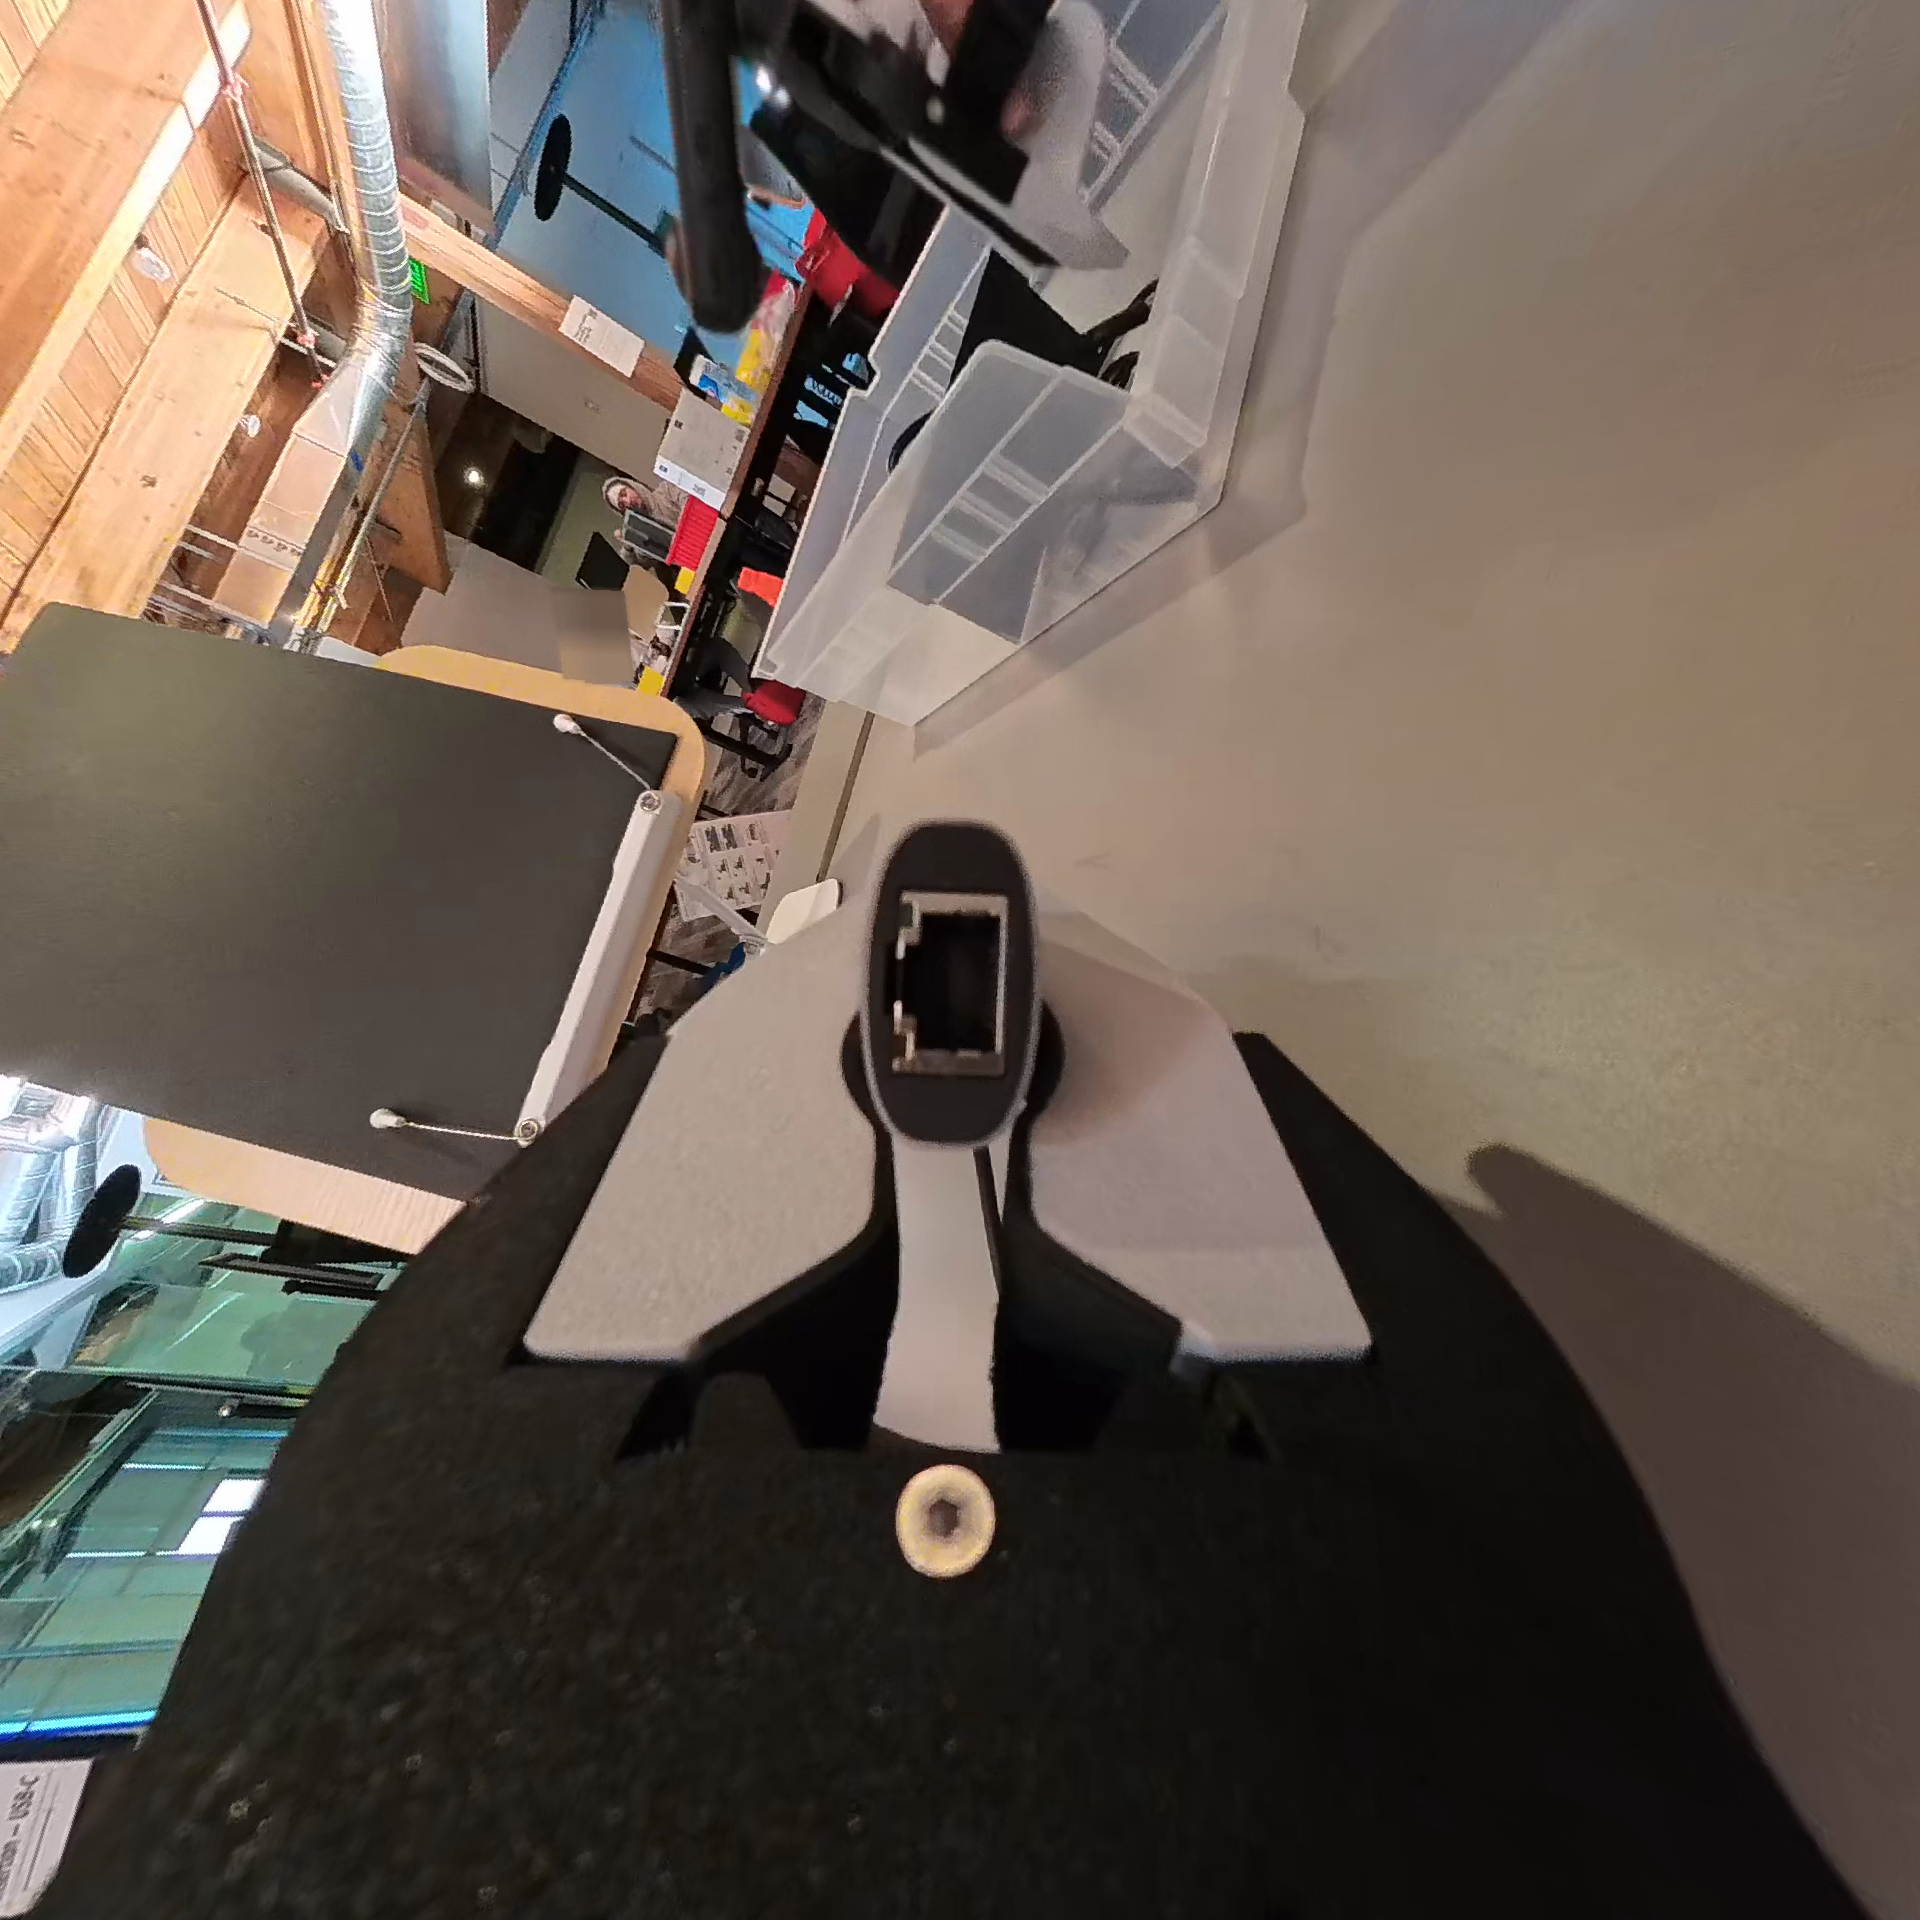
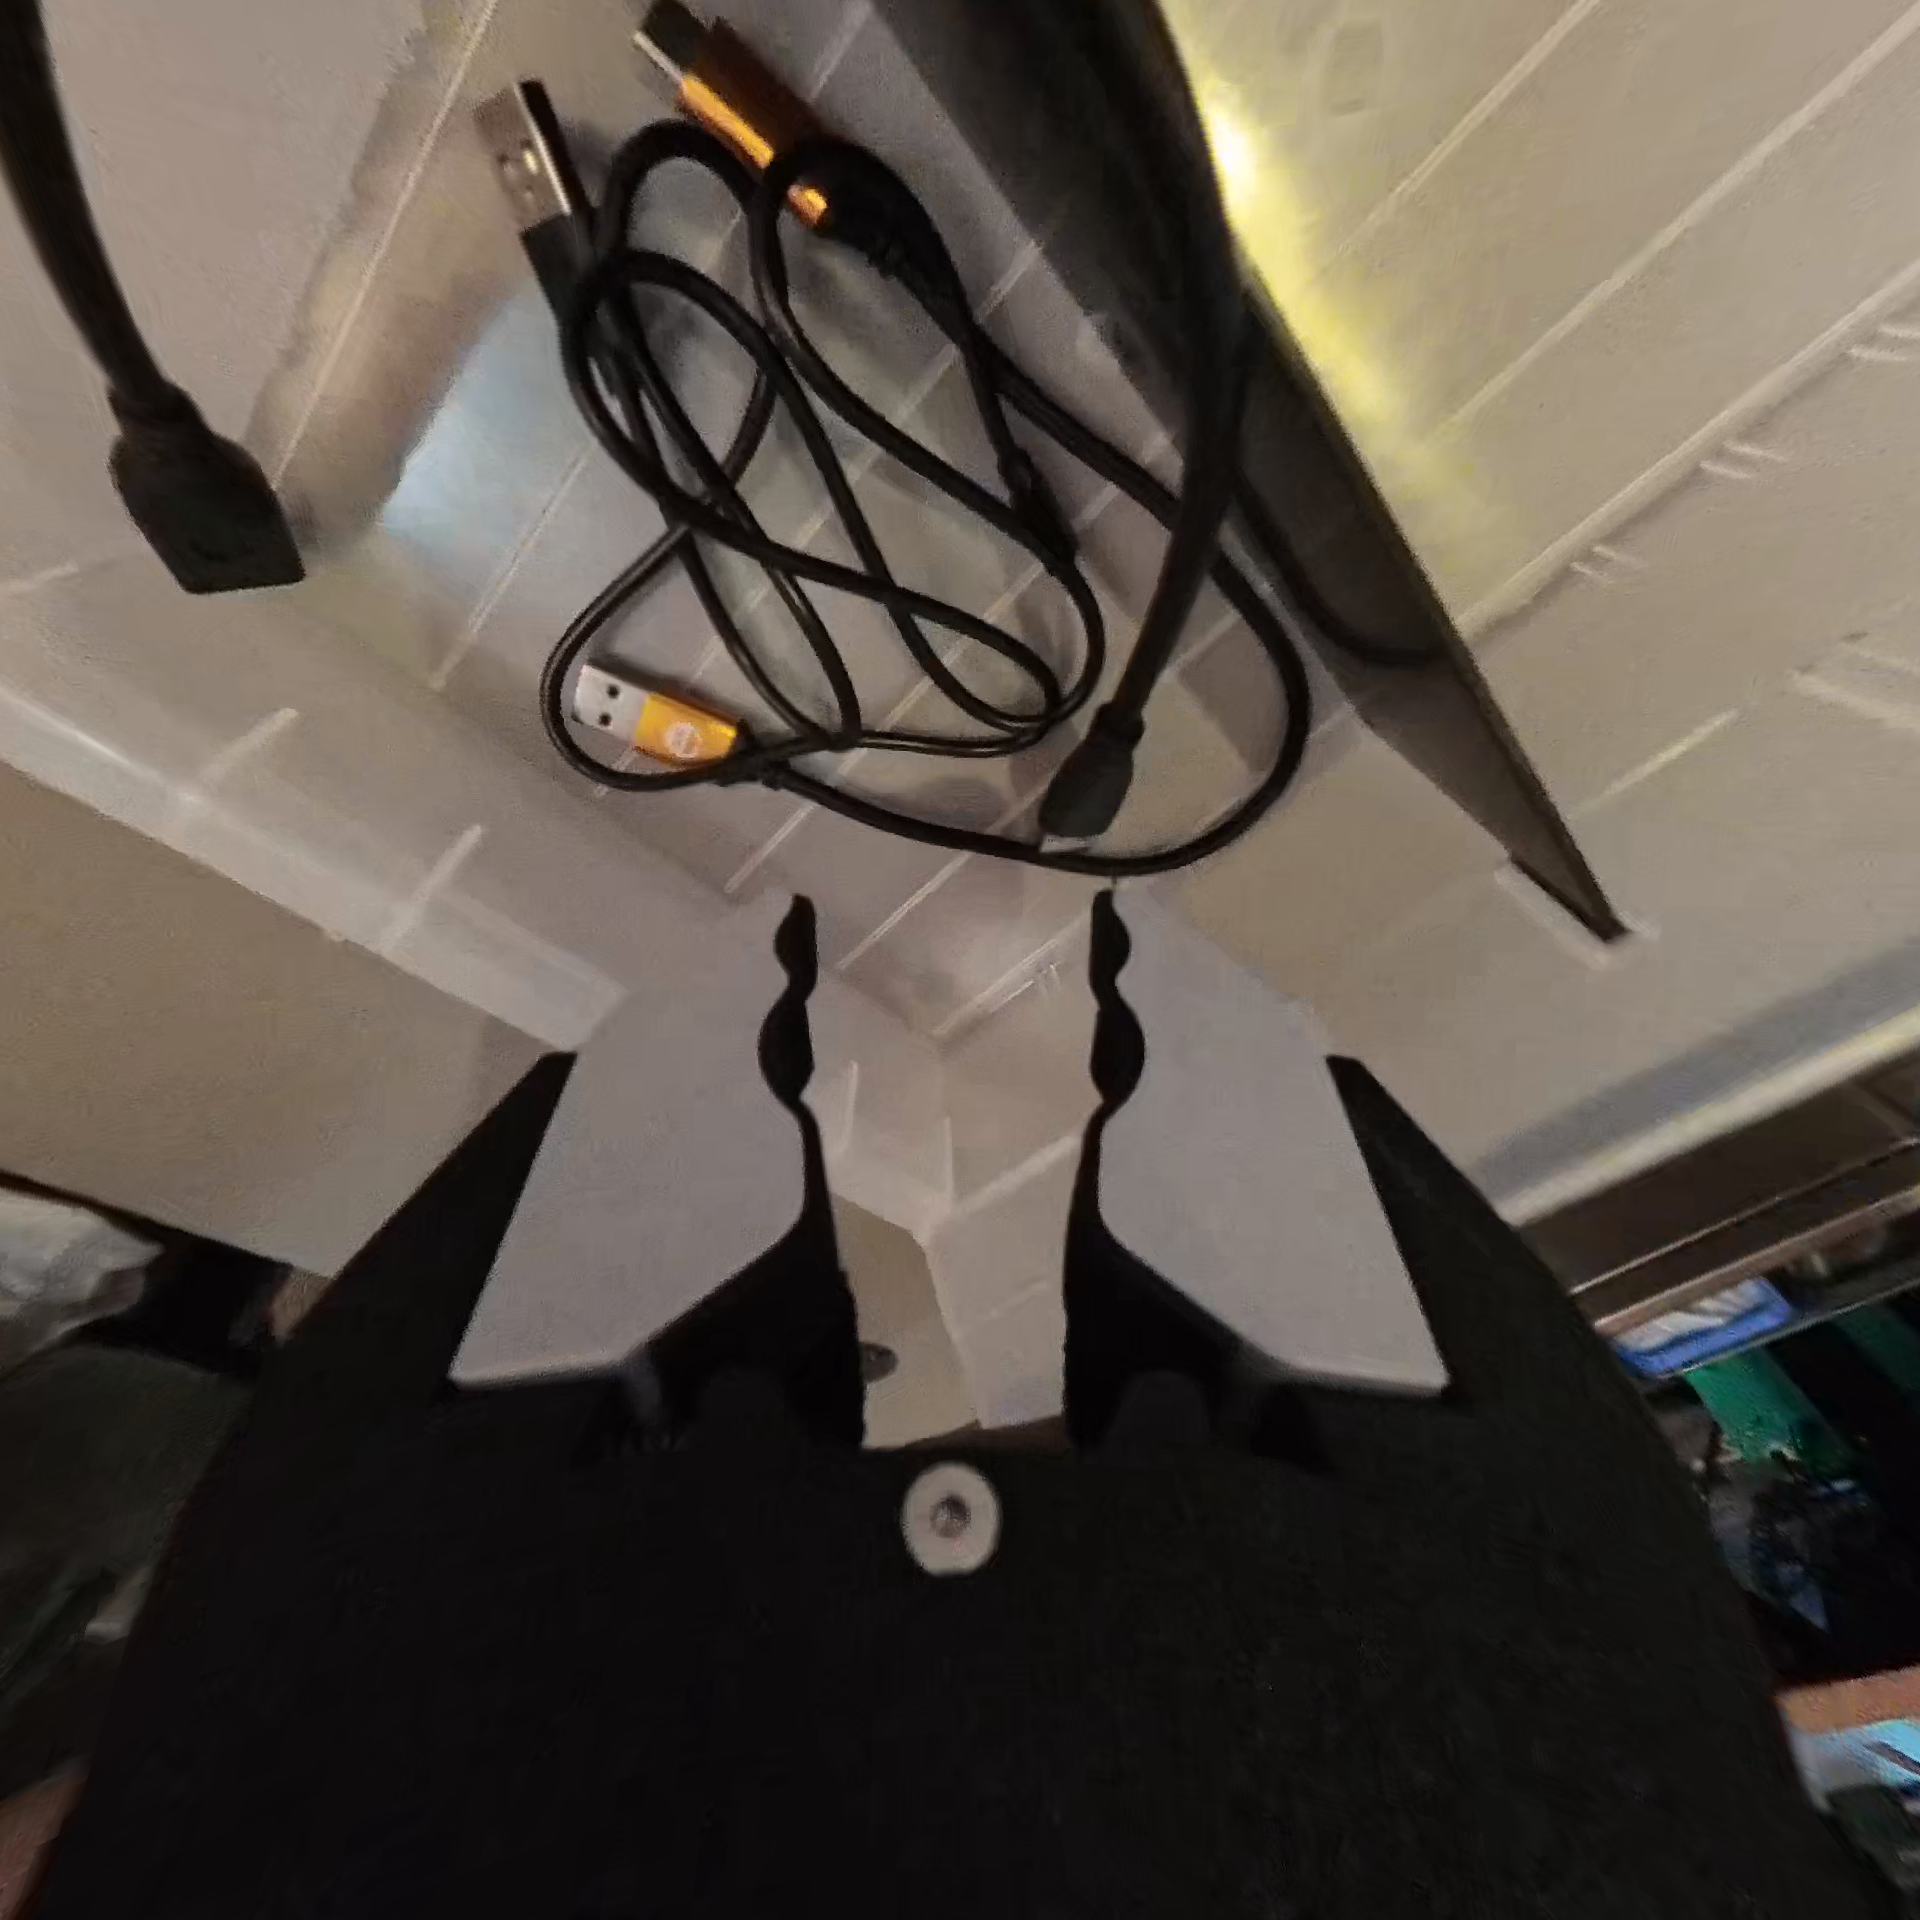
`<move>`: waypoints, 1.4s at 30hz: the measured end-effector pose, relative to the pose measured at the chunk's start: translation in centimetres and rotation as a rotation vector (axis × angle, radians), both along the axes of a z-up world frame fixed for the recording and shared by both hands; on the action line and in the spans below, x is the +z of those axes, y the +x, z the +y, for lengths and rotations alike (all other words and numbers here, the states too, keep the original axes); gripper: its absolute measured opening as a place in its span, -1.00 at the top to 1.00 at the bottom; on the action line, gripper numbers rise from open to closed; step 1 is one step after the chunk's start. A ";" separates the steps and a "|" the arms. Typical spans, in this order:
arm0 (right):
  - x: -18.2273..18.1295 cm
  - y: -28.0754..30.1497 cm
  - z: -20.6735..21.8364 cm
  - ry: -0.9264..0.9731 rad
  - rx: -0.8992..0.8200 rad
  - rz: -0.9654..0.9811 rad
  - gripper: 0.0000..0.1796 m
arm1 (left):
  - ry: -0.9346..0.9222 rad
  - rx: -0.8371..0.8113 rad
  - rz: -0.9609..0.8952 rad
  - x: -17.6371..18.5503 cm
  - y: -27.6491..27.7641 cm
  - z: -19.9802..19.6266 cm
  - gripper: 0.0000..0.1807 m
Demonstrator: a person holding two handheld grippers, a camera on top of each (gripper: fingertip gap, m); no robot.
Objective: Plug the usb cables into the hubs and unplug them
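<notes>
My left gripper point(image 1: 951, 1049) is shut on a silver hub point(image 1: 948, 987), held on edge above the table, its dark end with a square network socket facing the camera. My right gripper point(image 2: 951, 935) is open and empty, its jaws well apart, just in front of a clear plastic bin point(image 2: 260, 831). In the bin lies a tangle of black USB cables point(image 2: 831, 499) with a gold-sleeved plug point(image 2: 655, 717), a second gold plug point(image 2: 727, 104), a silver plug point(image 2: 530, 156) and a black plug point(image 2: 1091, 769). The right gripper point(image 1: 935, 114) also shows blurred at the top of the left wrist view.
The clear bin point(image 1: 1039, 468) with a smaller clear tray inside sits on the beige table point(image 1: 1558, 727). A thick black cable with a square end point(image 2: 197, 509) hangs at left. A dark flat device point(image 2: 1351, 468) leans in the bin. A black board point(image 1: 291, 883) stands beyond the table edge.
</notes>
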State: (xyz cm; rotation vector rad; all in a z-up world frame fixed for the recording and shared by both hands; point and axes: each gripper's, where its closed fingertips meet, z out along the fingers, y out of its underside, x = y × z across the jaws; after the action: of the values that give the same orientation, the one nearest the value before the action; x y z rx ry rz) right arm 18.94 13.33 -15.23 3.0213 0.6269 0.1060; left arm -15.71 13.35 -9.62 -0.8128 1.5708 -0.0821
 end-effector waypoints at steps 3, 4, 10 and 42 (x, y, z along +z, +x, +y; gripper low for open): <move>2.8 0.6 0.5 0.151 -0.012 -0.049 0.48 | -0.010 0.001 -0.009 0.1 0.0 0.0 0.82; 4.0 0.1 1.0 0.232 -0.013 -0.054 0.51 | -0.020 0.001 -0.022 0.3 0.0 0.0 0.82; 10.8 -20.8 0.2 0.790 0.303 0.630 0.50 | -0.142 -0.016 -0.162 2.6 -0.4 0.0 0.82; 17.3 -2.2 12.4 1.091 0.201 0.461 0.80 | -1.020 -0.271 -0.402 4.5 -1.2 -0.2 0.69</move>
State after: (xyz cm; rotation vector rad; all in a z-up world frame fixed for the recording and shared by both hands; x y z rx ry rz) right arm 16.71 25.71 2.11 4.0479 1.2424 -0.3863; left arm -16.93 13.15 -5.13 -1.2421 1.1848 -1.2428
